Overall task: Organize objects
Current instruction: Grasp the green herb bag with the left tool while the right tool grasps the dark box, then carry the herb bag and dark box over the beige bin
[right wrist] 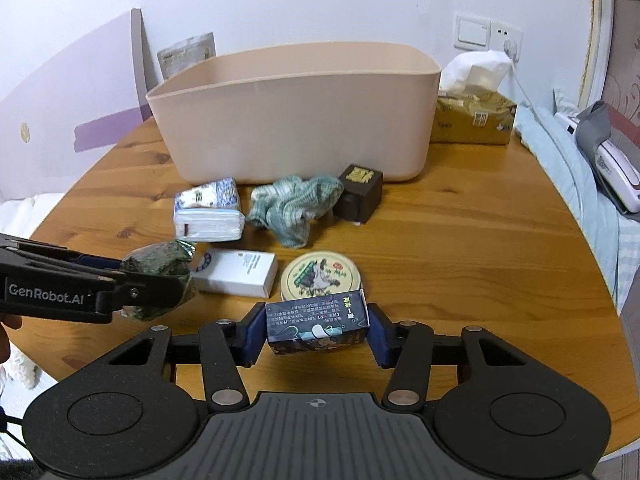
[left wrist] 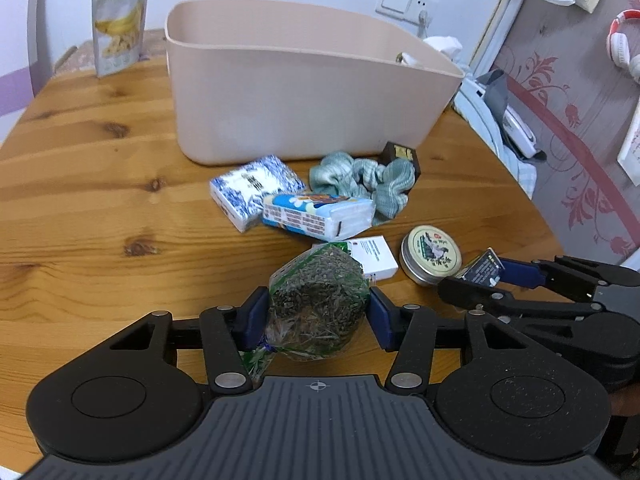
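Observation:
My left gripper (left wrist: 318,314) is shut on a clear bag of dried green herbs (left wrist: 318,304), held just above the wooden table (left wrist: 100,200). My right gripper (right wrist: 316,326) is shut on a small dark printed box (right wrist: 316,322), also lifted. Each gripper shows in the other's view: the right gripper (left wrist: 492,276) at the right, the left gripper (right wrist: 160,276) at the left. A beige plastic bin (right wrist: 296,120) stands at the back of the table. In front of it lie two tissue packs (left wrist: 256,190) (left wrist: 320,214), a green cloth (left wrist: 364,182), a dark cube box (right wrist: 358,196), a white box (right wrist: 236,272) and a round tin (right wrist: 320,274).
A banana snack pouch (left wrist: 118,24) stands at the far left of the table. A gold tissue box (right wrist: 472,120) sits right of the bin. Beyond the table's right edge lies a bed with a grey-and-white device (right wrist: 612,164). Bare wood lies at the left.

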A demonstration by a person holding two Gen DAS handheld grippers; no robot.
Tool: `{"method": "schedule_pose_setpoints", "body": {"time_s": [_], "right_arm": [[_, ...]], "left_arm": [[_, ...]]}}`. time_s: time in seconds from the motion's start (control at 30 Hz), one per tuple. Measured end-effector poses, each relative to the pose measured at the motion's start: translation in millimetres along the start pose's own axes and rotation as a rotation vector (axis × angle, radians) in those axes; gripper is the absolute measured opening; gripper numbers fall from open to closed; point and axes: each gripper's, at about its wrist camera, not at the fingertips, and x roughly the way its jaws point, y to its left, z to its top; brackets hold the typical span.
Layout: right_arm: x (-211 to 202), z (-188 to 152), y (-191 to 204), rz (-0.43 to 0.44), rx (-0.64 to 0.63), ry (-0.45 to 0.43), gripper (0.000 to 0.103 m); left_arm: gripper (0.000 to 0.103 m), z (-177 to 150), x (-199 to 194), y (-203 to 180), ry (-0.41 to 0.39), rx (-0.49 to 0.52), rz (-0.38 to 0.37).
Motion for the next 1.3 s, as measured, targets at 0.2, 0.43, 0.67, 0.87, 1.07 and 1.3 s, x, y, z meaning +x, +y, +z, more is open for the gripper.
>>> {"method": "schedule_pose_setpoints", "body": {"time_s": [0.2, 0.43, 0.67, 0.87, 1.07, 1.3], "right_arm": [[-8, 6, -1, 0.003, 0.014, -0.032, 0.049], [-14, 20, -4, 0.011, 0.023, -0.070, 0.049], [-24, 40, -13, 0.014, 0.061, -0.124, 0.049], [-29, 62, -22, -0.001, 0.066, -0.174, 0.049], [-27, 85, -31, -0.013, 0.074, -0.217, 0.049], [-19, 114, -39, -0.015, 0.072, -0.249, 0.049]], "left_arm": [[0.053, 6, -17, 8, -0.048, -0.017, 0.008], [0.053, 18, -34, 19, -0.103, -0.032, 0.039], [0.054, 38, -46, 25, -0.161, -0.027, 0.066], [0.054, 61, -50, 24, -0.210, -0.011, 0.082], [0.054, 86, -44, 23, -0.221, -0.005, 0.081], [0.054, 116, -28, 14, -0.224, 0.026, 0.090]]}}
